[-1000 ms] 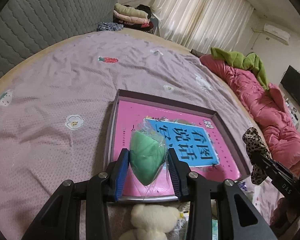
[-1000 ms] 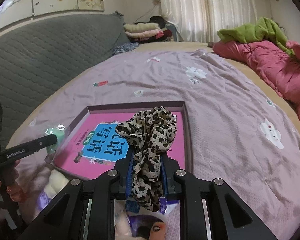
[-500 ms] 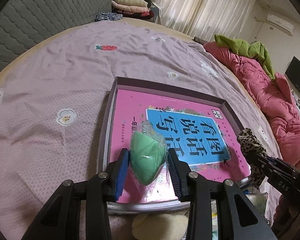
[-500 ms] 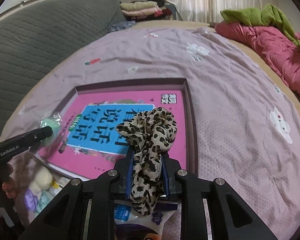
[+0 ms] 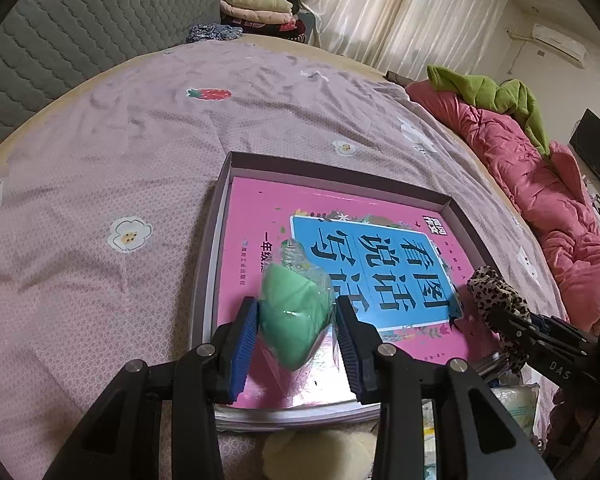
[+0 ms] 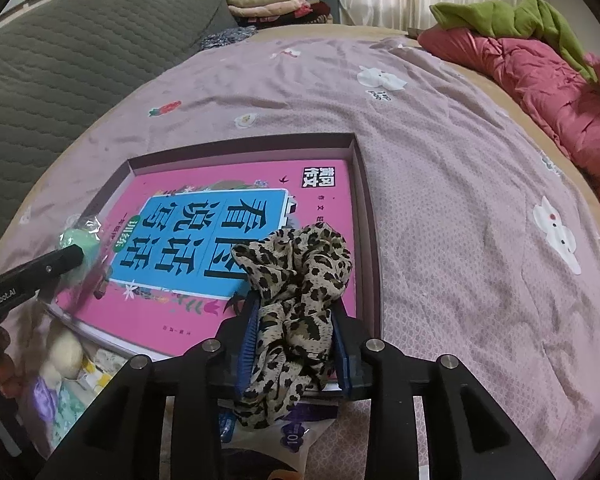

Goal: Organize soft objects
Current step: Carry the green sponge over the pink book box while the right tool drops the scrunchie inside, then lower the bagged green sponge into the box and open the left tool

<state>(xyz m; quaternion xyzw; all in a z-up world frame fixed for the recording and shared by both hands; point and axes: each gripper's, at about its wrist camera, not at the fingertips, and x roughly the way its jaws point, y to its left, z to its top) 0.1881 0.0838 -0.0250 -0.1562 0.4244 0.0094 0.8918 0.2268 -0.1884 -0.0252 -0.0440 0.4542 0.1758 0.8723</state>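
Basically a bedroom, largest first. Mauve bedsheet (image 5: 100,184) with small flower and strawberry prints filling most of both views, lightly creased. Grey quilted headboard (image 5: 60,32) across the upper left. Pale pleated curtains (image 5: 400,20) along the top centre, wall air conditioner (image 5: 558,42) at the upper right of the left view. Crumpled pink quilt (image 5: 540,184) down the right edge, green garment (image 5: 496,94) lying on its far end. Folded clothes stack (image 5: 256,10) at the top, beyond the bed. Shallow purple-rimmed box (image 5: 340,174) lying flat mid-frame, pink book (image 5: 260,208) with blue title panel inside. Cream plush toy (image 5: 320,452) at the bottom edge, just below the box.

Left gripper (image 5: 296,320) clamped on green sponge (image 5: 292,320) in clear wrap, above the book's lower left corner. Right gripper (image 6: 296,332) at lower centre of its view, jaws just been opening, leopard scrunchie (image 6: 296,280) between them, pads at its sides; true pressure not readable. Scrunchie over the book's lower right corner.
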